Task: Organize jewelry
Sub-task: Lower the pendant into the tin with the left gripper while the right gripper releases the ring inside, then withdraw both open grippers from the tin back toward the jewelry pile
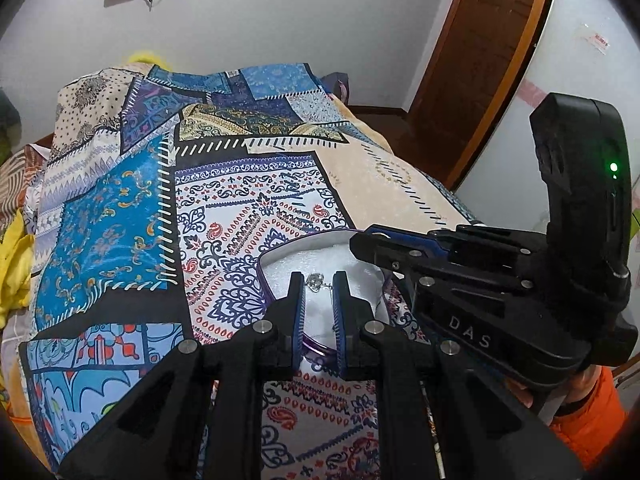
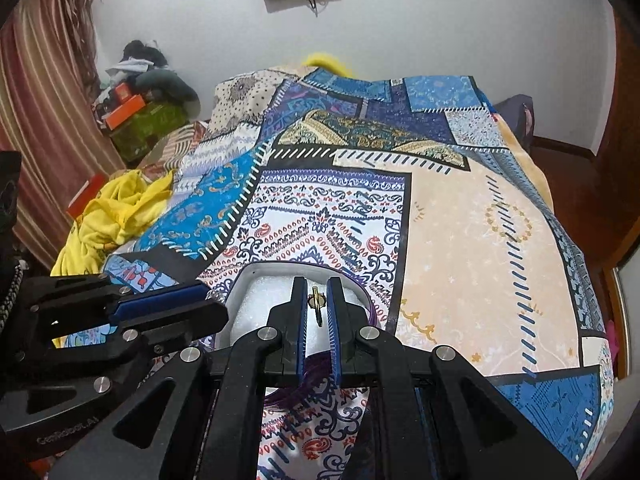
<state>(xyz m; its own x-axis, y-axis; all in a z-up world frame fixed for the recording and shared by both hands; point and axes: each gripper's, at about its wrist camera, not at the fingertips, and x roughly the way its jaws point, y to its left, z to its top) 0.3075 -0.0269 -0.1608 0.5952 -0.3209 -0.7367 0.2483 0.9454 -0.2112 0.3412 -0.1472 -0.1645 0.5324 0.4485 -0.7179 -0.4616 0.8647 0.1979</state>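
Observation:
An open purple jewelry box with white foam lining sits on a patterned bedspread; it also shows in the right wrist view. My left gripper is over the box with its jaws narrowly apart around a silver pendant on a chain; whether the pads touch it is unclear. My right gripper hovers over the same box, jaws closed on a small gold ring. The right gripper shows from the side in the left wrist view, and the left gripper in the right wrist view.
The patchwork bedspread covers the bed. A yellow cloth lies at the left edge. Clutter and an orange box sit in the far left corner. A wooden door stands at the right.

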